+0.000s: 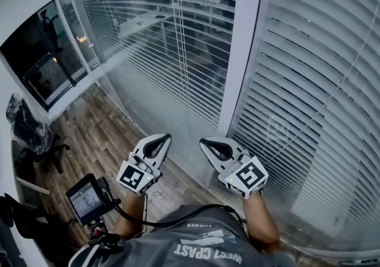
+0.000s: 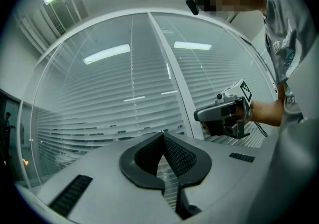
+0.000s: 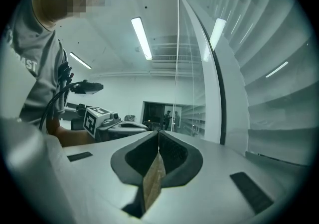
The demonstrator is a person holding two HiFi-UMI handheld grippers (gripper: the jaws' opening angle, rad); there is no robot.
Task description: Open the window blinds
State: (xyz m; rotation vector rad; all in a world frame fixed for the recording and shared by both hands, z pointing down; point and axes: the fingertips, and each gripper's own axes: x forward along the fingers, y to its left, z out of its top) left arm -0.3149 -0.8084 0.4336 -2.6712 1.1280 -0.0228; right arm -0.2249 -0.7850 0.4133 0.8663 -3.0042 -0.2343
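white slatted blinds [image 1: 309,82] just ahead of both tongs. left gripper [image 1: 165,137] — jaws pressed together, nothing between. right gripper [image 1: 202,140] beside it — jaws likewise together.

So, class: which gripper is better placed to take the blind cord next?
Probably left. The left gripper faces the pane where the cord hangs; the right gripper sits by the white post. Both are shut.

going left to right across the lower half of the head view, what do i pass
black office chair → small camera screen → left gripper → right gripper → right-hand blinds
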